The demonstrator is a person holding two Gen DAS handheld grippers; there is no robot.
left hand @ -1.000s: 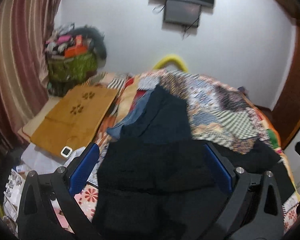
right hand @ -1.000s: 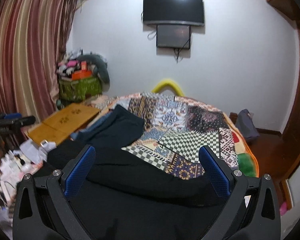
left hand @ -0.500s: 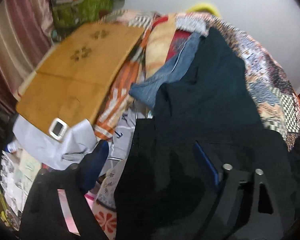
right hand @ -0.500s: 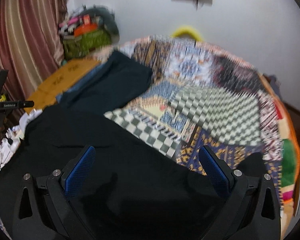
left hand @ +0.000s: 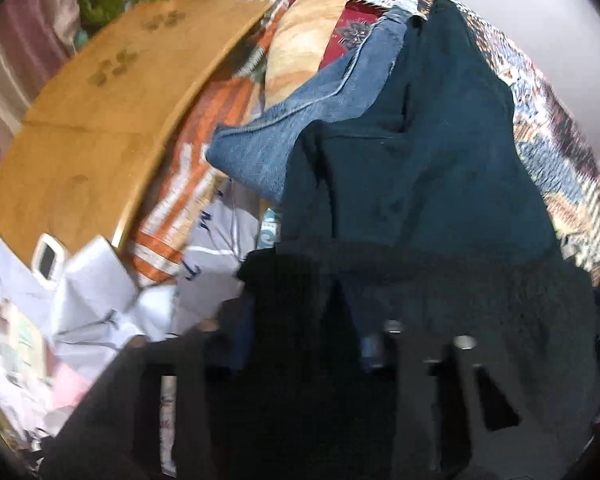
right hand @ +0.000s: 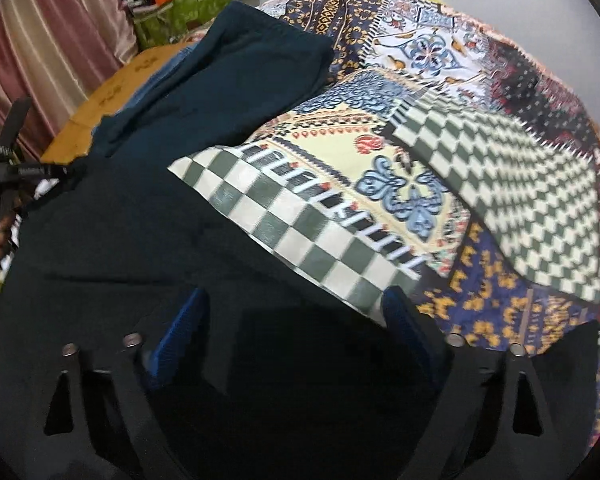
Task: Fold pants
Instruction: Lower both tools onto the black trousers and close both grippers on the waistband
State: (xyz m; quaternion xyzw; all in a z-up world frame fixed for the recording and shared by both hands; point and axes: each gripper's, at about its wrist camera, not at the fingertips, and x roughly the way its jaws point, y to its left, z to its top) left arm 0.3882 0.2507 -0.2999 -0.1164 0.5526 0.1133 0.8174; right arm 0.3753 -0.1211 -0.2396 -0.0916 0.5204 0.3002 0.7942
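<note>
Pants [right hand: 148, 248], black, sprawl across the patchwork bedspread [right hand: 500, 168] from six toward nine o'clock. Right gripper [right hand: 296, 336] hovers wide-jawed over them; grabbing mid-panel could bunch cloth. Left gripper [left hand: 300, 344] is blurred, jaws indeterminable, and might snag the teal garment [left hand: 420, 152] beyond.

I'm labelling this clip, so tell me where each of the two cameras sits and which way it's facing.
Left wrist: sits on the left gripper, tilted down at the edge of the black pants, past them the teal pants and jeans; its dark, blurred fingers show.
Right wrist: sits on the right gripper, facing across the black pants to the patchwork bedspread; its blue-padded fingers show, spread apart.
Shared: black pants, teal pants, wooden board.
</note>
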